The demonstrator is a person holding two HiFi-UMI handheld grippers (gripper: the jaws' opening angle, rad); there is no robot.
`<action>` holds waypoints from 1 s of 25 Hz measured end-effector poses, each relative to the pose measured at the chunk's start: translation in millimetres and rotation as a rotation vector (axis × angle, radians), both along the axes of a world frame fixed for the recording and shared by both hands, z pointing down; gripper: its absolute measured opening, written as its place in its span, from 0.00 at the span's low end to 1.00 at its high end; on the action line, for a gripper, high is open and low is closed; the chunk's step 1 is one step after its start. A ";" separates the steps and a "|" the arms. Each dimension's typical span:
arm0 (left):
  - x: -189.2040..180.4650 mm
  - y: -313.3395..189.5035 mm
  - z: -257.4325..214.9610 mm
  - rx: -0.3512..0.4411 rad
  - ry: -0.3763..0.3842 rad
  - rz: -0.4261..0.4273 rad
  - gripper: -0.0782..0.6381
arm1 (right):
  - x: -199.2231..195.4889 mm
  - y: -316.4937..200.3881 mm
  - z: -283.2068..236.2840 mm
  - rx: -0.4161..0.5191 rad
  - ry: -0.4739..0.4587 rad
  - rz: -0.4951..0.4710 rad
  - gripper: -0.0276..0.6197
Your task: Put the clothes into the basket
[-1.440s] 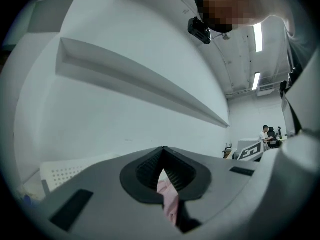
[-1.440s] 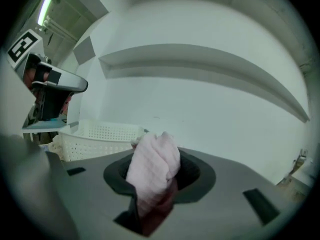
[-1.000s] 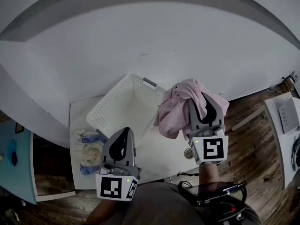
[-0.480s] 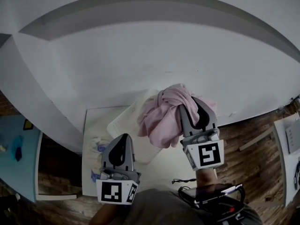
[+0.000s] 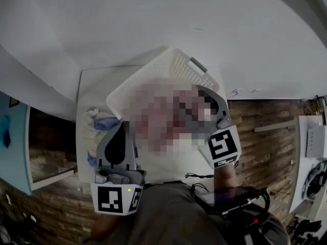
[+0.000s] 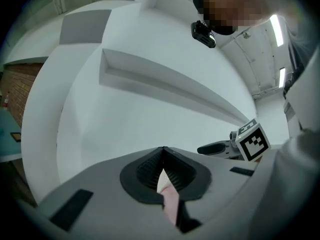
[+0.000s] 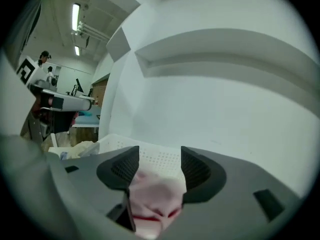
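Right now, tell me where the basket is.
In the head view, the basket sits near the middle of the white table, close to the wall, with the pile of clothes just to its left.

Pink garment [image 7: 155, 196], a red line across it; white basket [image 5: 179, 68], dotted with small holes; blue and cream clothes [image 5: 102, 120]; brown plank floor [image 5: 265, 116].
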State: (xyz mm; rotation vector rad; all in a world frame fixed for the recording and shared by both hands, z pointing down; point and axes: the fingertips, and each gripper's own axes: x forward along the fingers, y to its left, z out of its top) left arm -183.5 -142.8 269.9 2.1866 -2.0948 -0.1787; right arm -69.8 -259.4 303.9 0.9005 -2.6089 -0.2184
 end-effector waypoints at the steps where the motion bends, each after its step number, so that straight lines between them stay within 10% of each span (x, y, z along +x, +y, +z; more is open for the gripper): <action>1: -1.4 -3.4 5.0 -0.006 0.004 0.000 0.12 | 2.1 -3.5 5.0 -0.014 -0.007 0.003 0.46; 13: 9.3 -3.7 19.3 -0.032 -0.026 0.008 0.12 | 27.5 21.6 30.9 -0.010 -0.112 0.028 0.30; 25: 50.3 5.4 1.5 -0.012 -0.063 0.047 0.12 | 88.7 38.5 33.3 -0.048 -0.155 0.097 0.38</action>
